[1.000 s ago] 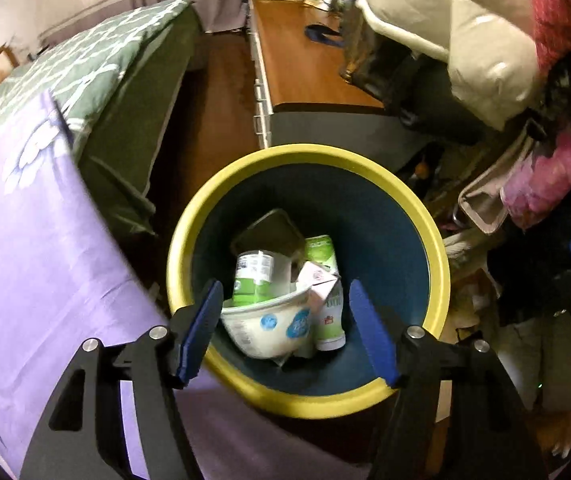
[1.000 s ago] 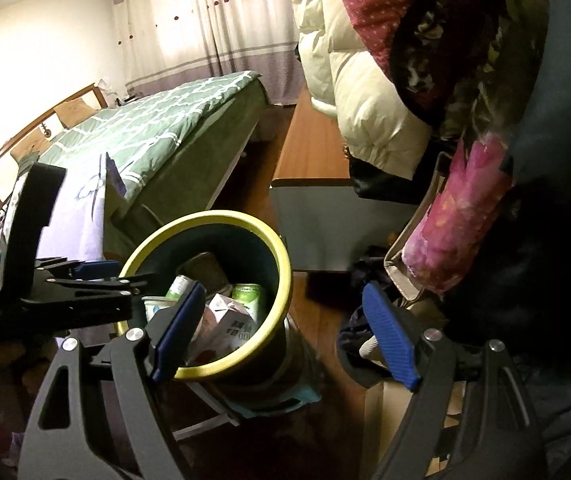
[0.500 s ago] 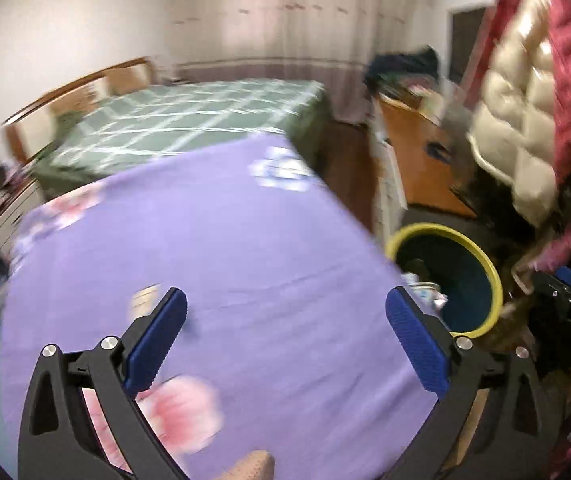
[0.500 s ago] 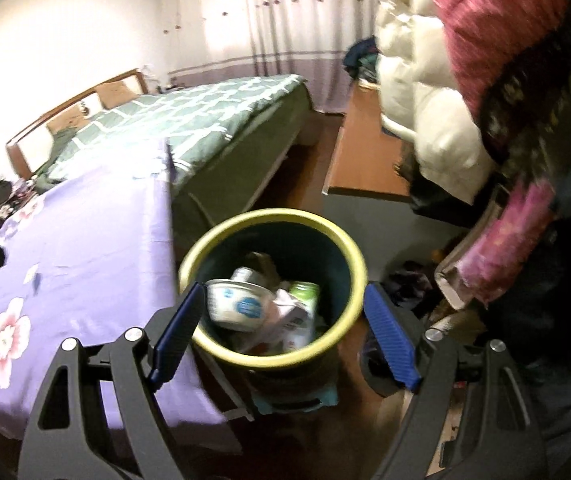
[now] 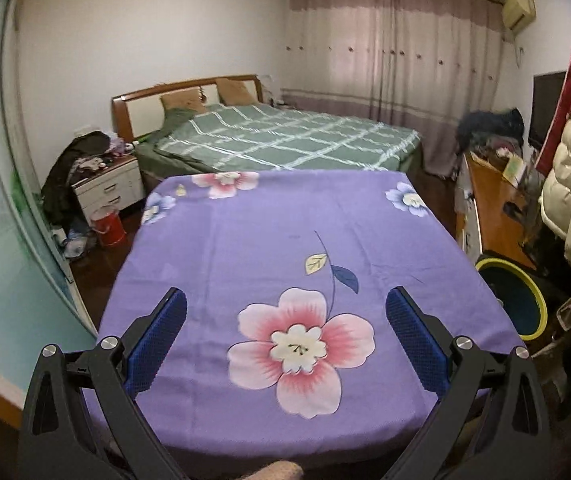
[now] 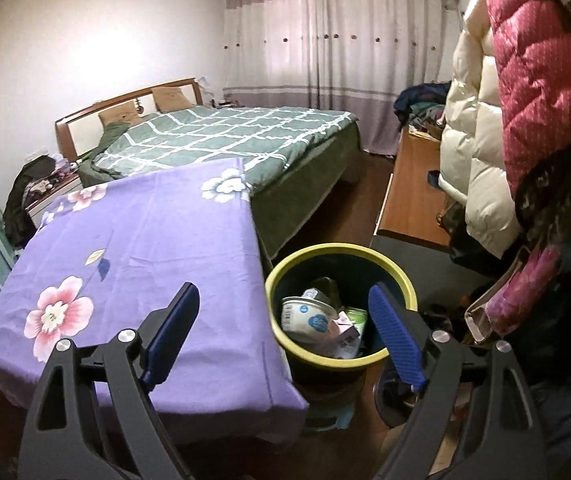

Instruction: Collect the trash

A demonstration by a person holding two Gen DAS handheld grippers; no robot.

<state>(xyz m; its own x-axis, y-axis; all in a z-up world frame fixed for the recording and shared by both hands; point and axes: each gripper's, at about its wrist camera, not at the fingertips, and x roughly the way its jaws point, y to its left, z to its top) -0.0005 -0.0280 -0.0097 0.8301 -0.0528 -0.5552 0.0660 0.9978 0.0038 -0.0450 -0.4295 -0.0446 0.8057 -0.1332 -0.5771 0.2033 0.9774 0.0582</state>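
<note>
Vs a second ago: left hand-held gripper [image 5: 285, 328] was over the bin with a white bowl between half-closed jaws; now it faces the tabletop [image 5: 245, 240], jaws have just been opening, spread wide, nothing between them. The bowl [image 6: 307, 317] now lies inside the bin [image 6: 399, 280]. Right hand-held gripper [image 6: 283, 334] was low beside the bin; now the view looks down into the bin from higher up, jaws have just been opening, spread, nothing gripped.

Landmark = bin.

- Bed [image 6: 225, 136]: beyond the bin, green quilt with a white grid, wooden headboard.
- Tabletop: just left of the bin, cloth edge hanging next to its rim. Purple woven cloth, printed pink and white flowers, bare in both views.
- Hanging coats [image 6: 525, 80]: right of the bin, puffy quilted, one cream and glossy, one dark pink with fine dots.
- Wooden cabinet top [image 6: 409, 192]: behind the bin to the right, flat, orange-brown.
- Bin: round, dark inner wall, smooth yellow-green rim. In the left view only part of it shows at the right edge [image 5: 525, 280].
- Trash in the bin: the white bowl, round, blue dots on its side, tilted on the pile; a crumpled white and pink carton [image 6: 343, 330] touching it; a green and white carton [image 6: 355, 314] behind that; a can top [image 6: 315, 294] just behind the bowl.
</note>
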